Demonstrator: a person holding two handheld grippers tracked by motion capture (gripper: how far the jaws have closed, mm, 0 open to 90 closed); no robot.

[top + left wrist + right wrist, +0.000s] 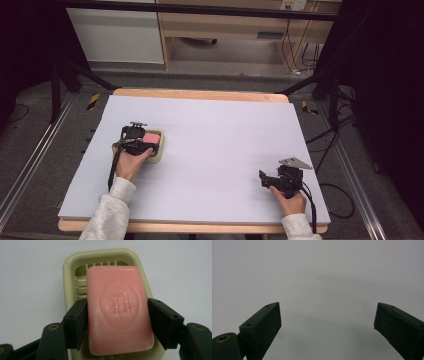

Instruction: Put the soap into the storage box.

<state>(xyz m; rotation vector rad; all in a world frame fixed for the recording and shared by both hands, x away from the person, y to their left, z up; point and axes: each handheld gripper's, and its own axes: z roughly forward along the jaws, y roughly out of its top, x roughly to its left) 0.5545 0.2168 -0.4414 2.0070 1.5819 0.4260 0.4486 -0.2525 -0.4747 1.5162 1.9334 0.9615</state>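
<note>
Straddling the soap (119, 312) across its short width, the left fingers (77, 322) stand slightly off it; right gripper (327, 322) wide open, empty.

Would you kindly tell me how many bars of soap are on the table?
1. The pink soap bar lies in the pale green soap dish at the table's left, between the left gripper's jaws. Nothing seems to hide another.

A pale sheet (215, 150) covers the wooden table (200, 95); behind stands what looks like shelving (225, 25).
</note>
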